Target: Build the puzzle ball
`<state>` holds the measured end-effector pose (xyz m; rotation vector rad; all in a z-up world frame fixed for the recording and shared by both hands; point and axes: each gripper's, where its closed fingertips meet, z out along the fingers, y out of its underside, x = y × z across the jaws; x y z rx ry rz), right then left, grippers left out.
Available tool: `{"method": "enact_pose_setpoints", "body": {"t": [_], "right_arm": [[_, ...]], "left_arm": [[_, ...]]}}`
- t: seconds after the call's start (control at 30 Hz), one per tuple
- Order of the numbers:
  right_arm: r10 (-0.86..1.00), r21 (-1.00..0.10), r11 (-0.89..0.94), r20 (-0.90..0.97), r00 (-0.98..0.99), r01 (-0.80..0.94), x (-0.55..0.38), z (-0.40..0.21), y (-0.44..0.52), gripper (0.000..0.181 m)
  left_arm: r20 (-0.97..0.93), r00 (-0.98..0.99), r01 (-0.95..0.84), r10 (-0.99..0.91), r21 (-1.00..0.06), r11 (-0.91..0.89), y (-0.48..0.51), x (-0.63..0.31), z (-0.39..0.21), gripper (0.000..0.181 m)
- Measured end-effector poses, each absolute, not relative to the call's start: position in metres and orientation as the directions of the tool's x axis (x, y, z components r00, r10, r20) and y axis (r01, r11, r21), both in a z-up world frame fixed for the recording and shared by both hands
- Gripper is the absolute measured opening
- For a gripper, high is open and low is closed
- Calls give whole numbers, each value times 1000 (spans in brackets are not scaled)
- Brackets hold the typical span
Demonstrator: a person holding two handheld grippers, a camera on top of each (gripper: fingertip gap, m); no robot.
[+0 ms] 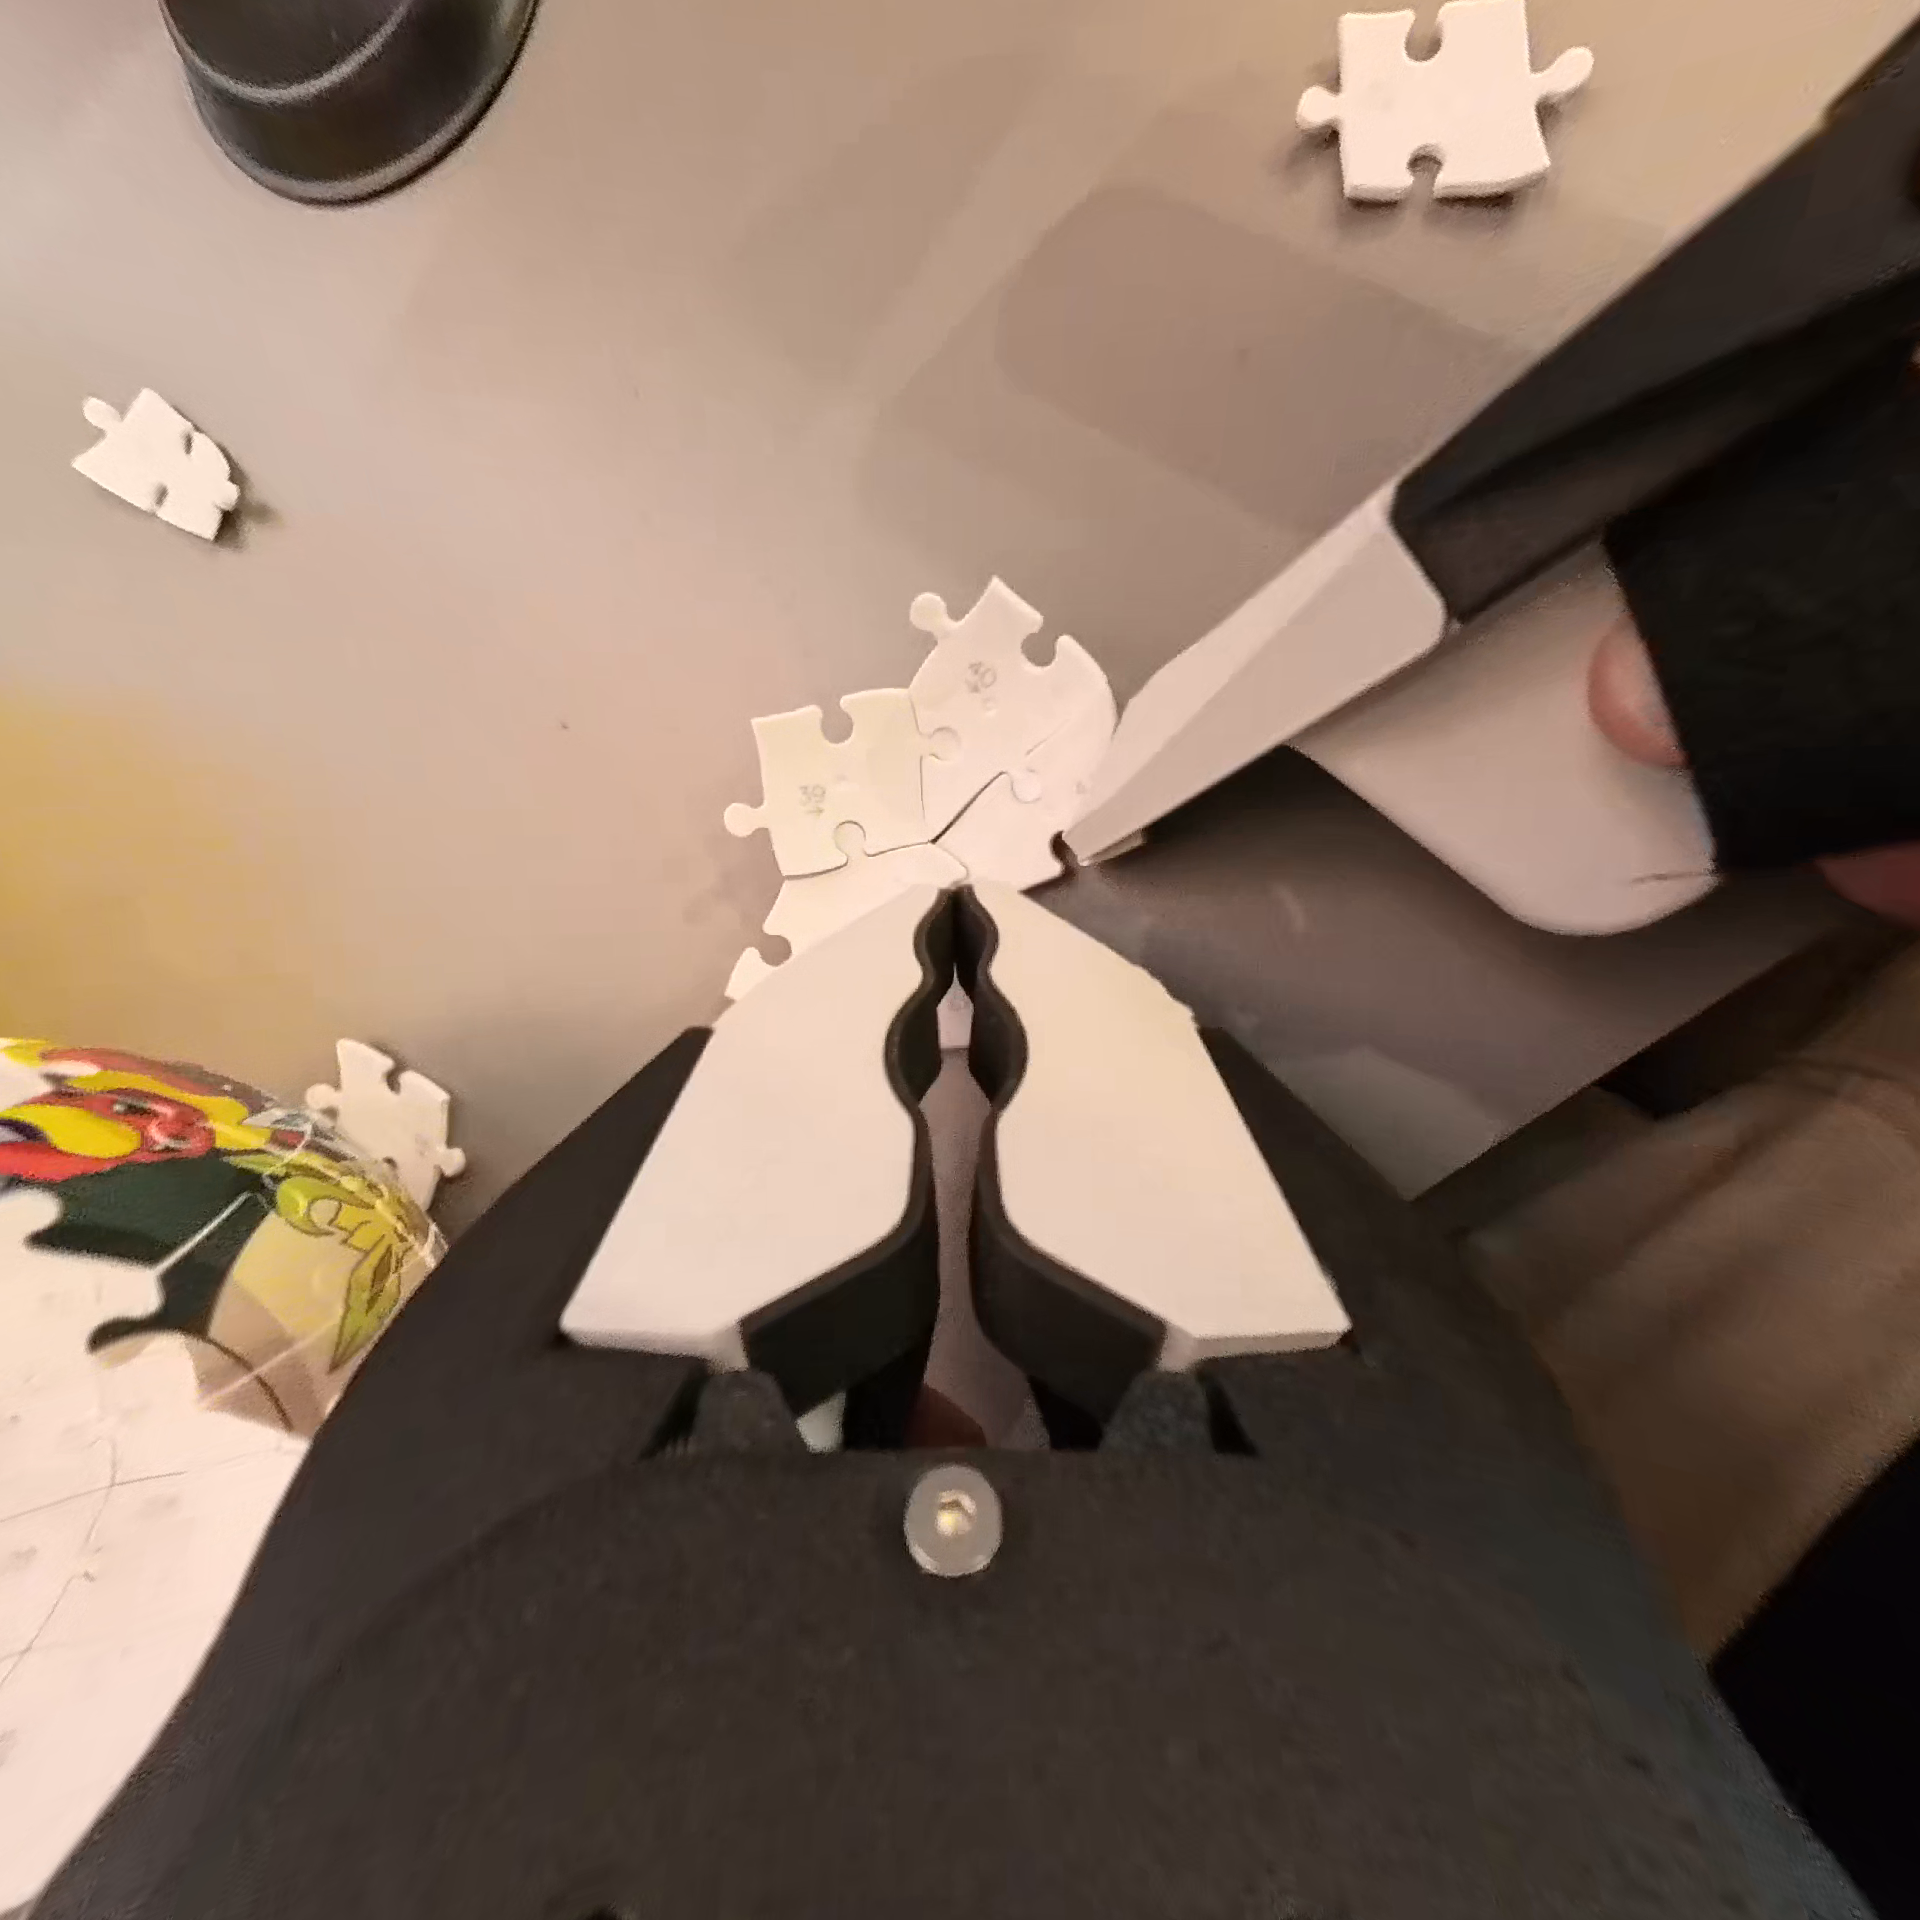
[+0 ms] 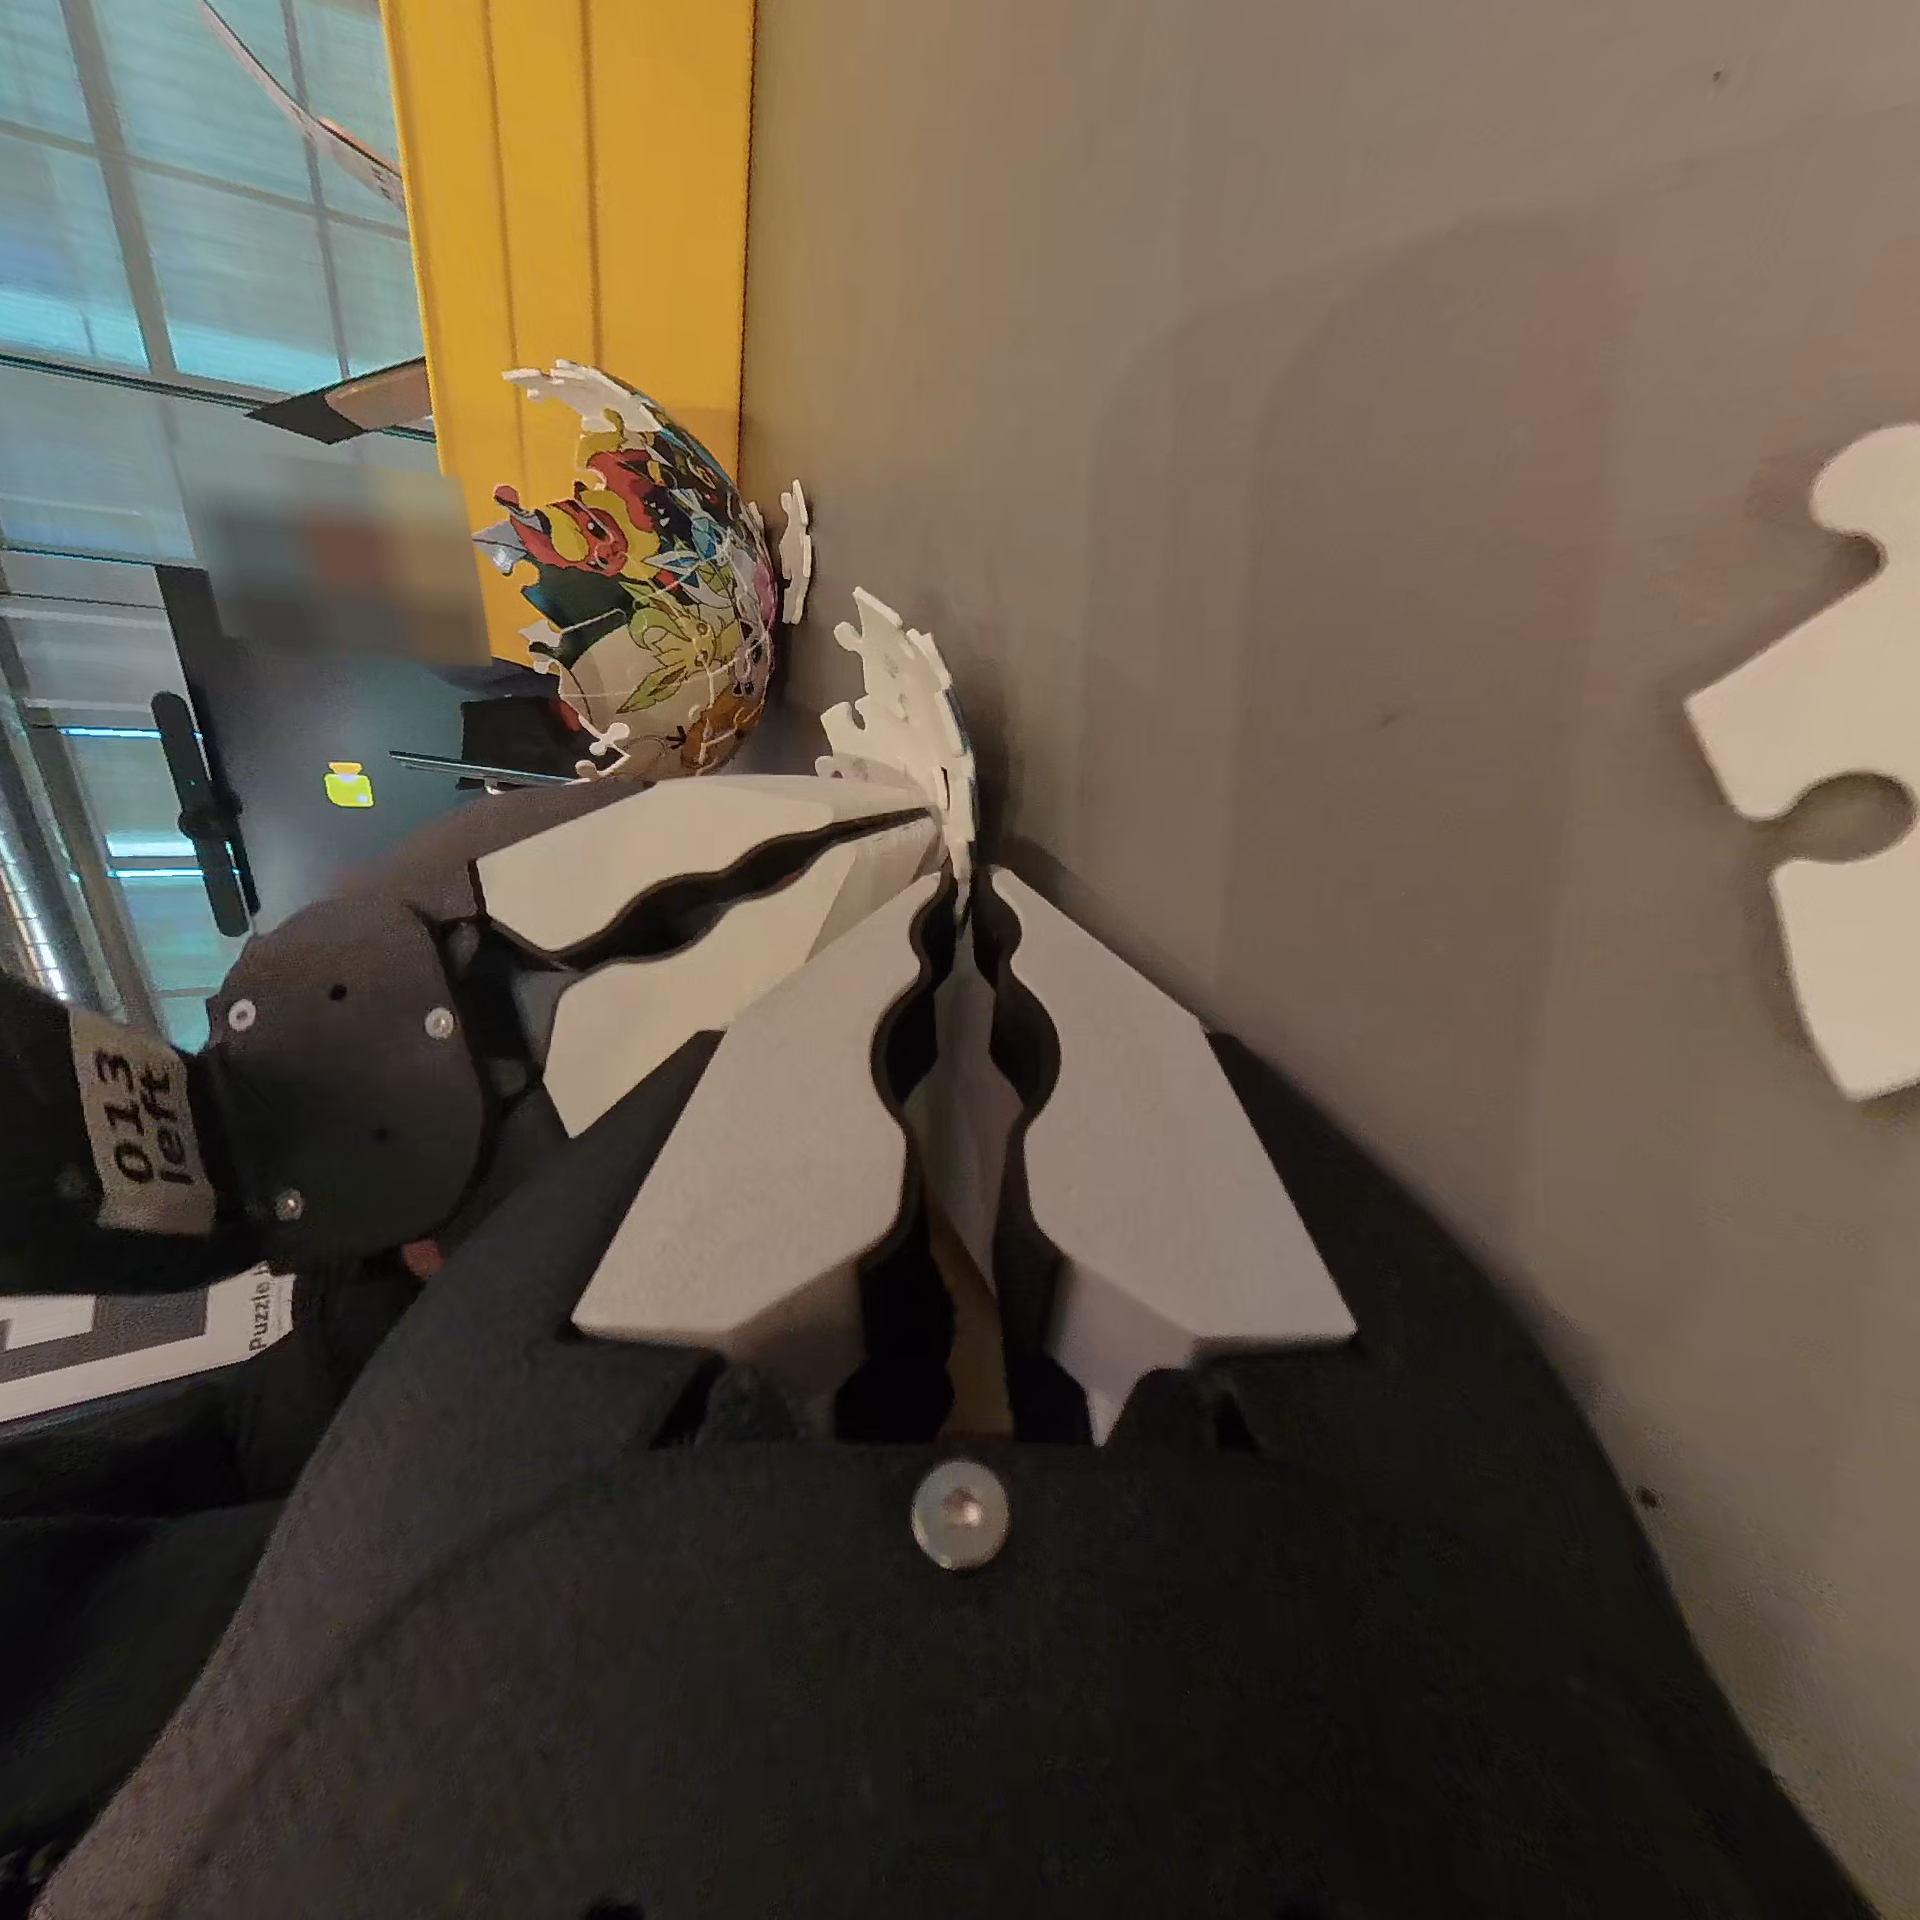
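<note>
A small cluster of joined white puzzle pieces (image 1: pixel 914 769), blank side towards the camera, is held just above the grey table. My left gripper (image 1: pixel 956 906) is shut on its near edge. My right gripper (image 1: pixel 1081 847) comes in from the right and pinches the cluster's right edge. In the right wrist view the cluster (image 2: pixel 899 707) stands edge-on. There my right gripper (image 2: pixel 966 883) is shut on its lower edge, and the left gripper (image 2: pixel 925 812) clamps it from the left. The colourful, partly built puzzle ball (image 1: pixel 156 1195) lies at the lower left and also shows in the right wrist view (image 2: pixel 644 582).
Loose white pieces lie on the grey table (image 1: pixel 582 520): one at the top right (image 1: pixel 1444 99), one at the left (image 1: pixel 156 462), one beside the ball (image 1: pixel 390 1117). A black round object (image 1: pixel 343 94) stands at the top left. A large loose piece (image 2: pixel 1829 769) lies at the right. Left and right tips are no more than a few centimetres apart.
</note>
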<state>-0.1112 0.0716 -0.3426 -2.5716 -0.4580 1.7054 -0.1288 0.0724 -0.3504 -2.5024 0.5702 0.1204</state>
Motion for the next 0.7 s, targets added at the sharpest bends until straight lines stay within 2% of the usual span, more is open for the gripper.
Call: {"method": "enact_pose_setpoints", "body": {"t": [0.27, 0.4, 0.5, 0.63, 0.7], "right_arm": [[257, -177, -954, -898, 357, 240, -112, -343, 71, 3], [259, -176, -953, -897, 360, 247, -112, -342, 71, 3], [328, -233, -933, -866, 377, 275, -113, -342, 71, 3], [342, -242, -927, -862, 376, 287, -112, -343, 70, 3], [339, -242, -928, -863, 374, 282, -112, -343, 71, 3]], "left_arm": [[-99, 921, -378, -376, -458, -805, 76, -131, -352, 0], [-104, 884, -461, -456, -366, -808, 76, -131, -352, 0], [-128, 855, -515, -502, -316, -797, 75, -132, -352, 0], [-105, 831, -553, -546, -257, -793, 75, -132, -353, 0], [-61, 854, -512, -517, -272, -815, 76, -131, -353, 0]]}}
